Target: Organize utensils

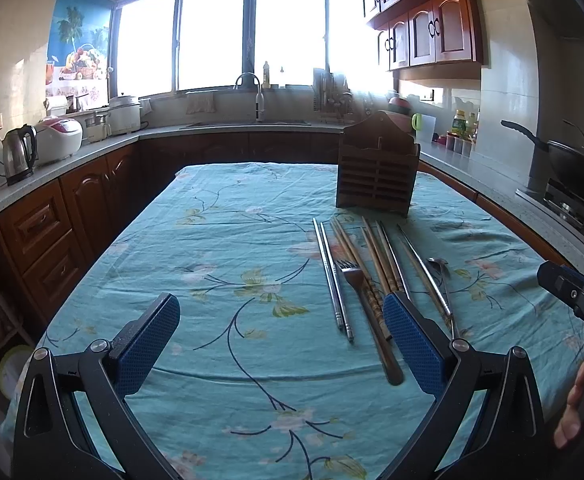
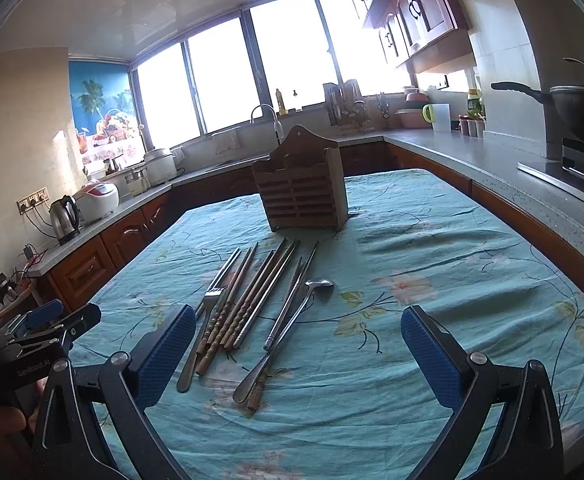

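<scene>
both grippers wide apart and empty. left gripper (image 1: 282,344) hangs over the floral tablecloth (image 1: 212,248), bottom of its frame. right gripper (image 2: 297,354) likewise, low in its view. chopsticks (image 2: 248,300), a fork (image 2: 206,312) and a spoon (image 2: 292,328) lie side by side mid-frame, the wooden utensil holder (image 2: 303,196) standing upright just beyond them.

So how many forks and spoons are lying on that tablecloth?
2: one fork at the left of the row of chopsticks, and one spoon at the right. Another could be hidden among the sticks.
</scene>
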Demonstrator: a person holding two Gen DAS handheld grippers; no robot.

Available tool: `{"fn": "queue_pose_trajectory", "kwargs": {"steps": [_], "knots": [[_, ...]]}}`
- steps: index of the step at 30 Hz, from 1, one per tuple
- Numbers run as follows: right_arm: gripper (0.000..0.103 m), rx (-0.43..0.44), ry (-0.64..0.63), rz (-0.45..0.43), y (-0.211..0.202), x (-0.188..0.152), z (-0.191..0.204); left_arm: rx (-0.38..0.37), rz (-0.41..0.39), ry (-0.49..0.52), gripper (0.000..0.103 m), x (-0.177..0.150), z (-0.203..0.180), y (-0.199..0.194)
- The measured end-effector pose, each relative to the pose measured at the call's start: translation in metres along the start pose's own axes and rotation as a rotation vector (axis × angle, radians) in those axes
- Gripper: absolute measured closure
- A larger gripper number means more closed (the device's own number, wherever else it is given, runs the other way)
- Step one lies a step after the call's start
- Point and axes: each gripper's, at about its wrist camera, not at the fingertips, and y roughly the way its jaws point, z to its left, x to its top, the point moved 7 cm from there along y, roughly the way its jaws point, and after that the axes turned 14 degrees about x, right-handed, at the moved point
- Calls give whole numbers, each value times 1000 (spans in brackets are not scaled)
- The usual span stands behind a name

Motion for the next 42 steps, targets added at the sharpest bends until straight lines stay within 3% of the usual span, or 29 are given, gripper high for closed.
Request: {"fn": "queue_pose_trajectory", "kwargs": {"steps": [9, 22, 29, 34, 38, 42], "knots": [[0, 5, -5, -24, -1, 3, 3, -1, -10, 0, 0, 1, -1, -1], [0, -7, 0, 17, 1, -1, 0, -19, 17, -1, 0, 1, -4, 4], [0, -2, 8, 73, 13, 0, -7, -82, 104, -25, 0, 7, -11, 24], [1, 36, 62, 75, 24, 7, -15, -140, 164, -11, 7, 15, -24, 42], [14, 98, 190, 121, 37, 9, -27, -224, 251, -12, 23, 20, -43, 61], [38, 141, 294, 174, 54, 7, -40, -307, 359, -8, 40, 19, -64, 80]]}}
